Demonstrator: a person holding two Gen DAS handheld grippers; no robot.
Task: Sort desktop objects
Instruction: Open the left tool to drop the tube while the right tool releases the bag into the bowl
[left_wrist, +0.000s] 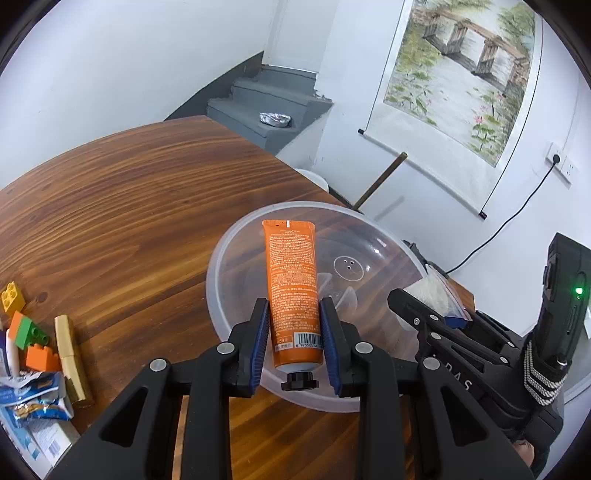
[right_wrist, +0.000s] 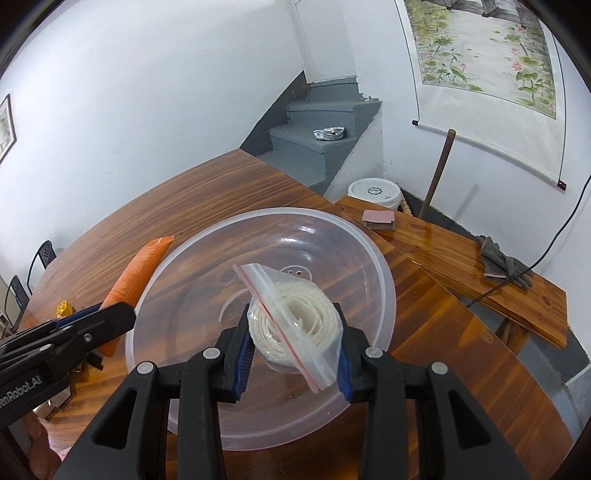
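Partly hidden behind the black arms of each tool, two items hang over a clear plastic bowl (left_wrist: 229, 266) on a wooden counter (left_wrist: 129, 192). The left tool (left_wrist: 293, 345) is clamped on an orange tube (left_wrist: 293, 288), its blue pads pressing the tube's lower sides, black cap toward the camera and crimped end pointing out over the bowl. The print on the tube is too small to read. The right tool (right_wrist: 293, 354) grips a clear zip bag (right_wrist: 291, 325) holding a coil of white strip, held above the bowl's near half; the bag's lower corner is covered by a finger pad.

At the left edge of the left wrist view, toy bricks (left_wrist: 29, 332), a gold stick (left_wrist: 72, 362) and crumpled blue-and-white wrappers (left_wrist: 33, 402) lie on the counter, cut off by the lens rim. What the white packet beneath them is cannot be made out.

Beyond the counter stand white walls, grey steps (right_wrist: 317, 140) with a foil dish (right_wrist: 328, 133) on one tread, and a hanging scroll painting (left_wrist: 461, 74) of a bridge and lotus, cropped at the top. A lower wooden bench (right_wrist: 461, 258) beside the counter carries grey gloves (right_wrist: 502, 264) and small pink pads (right_wrist: 378, 218); a white bucket (right_wrist: 373, 194) sits on the floor behind it, and a black cable (left_wrist: 517, 214) runs down from a wall socket.
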